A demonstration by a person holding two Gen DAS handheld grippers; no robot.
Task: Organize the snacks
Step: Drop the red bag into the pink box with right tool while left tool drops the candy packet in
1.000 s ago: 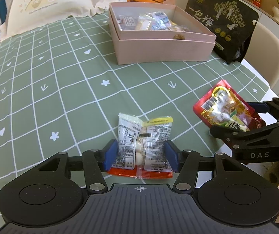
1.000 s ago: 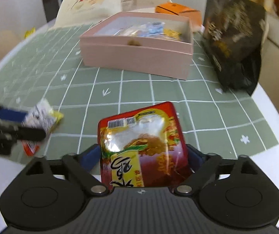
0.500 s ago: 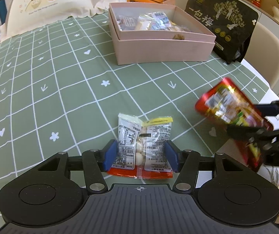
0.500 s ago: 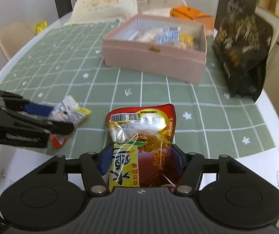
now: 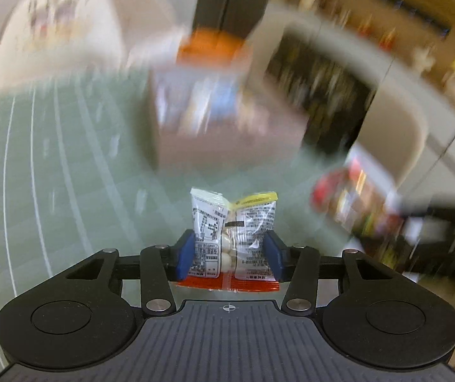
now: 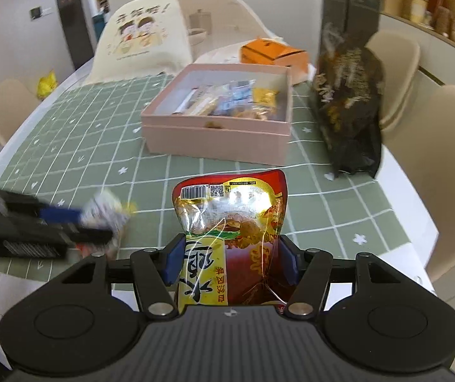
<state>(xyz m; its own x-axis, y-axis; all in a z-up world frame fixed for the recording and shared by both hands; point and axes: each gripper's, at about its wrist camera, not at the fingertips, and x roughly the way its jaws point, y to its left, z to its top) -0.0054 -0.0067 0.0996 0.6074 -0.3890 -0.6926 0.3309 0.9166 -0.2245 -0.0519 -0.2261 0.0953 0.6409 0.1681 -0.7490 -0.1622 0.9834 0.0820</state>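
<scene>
Green gridded tablecloth (image 6: 106,146) spread over a pale table, cream chairs round it. Farthest left in the right wrist view, left gripper (image 6: 100,222) blurred, lifted off the cloth. Jaws just closed in, blue pads (image 5: 185,256) pressed on both sides of a small white snack packet (image 5: 232,238) with yellow top seam and orange bottom edge; pale round pieces visible through its middle. Centre, right gripper (image 6: 231,254) clamped on a red and yellow foil snack pouch (image 6: 230,219), barcode end up, sides pinched inward, clear of the table. Beyond, open pink box (image 6: 218,140) on the cloth, already holding several wrapped snacks. Behind it, cartoon-printed cream bag (image 6: 141,41) and orange carton (image 6: 275,52). Rightmost, tall black bag (image 6: 348,105) with gold print, upright near the table edge.
</scene>
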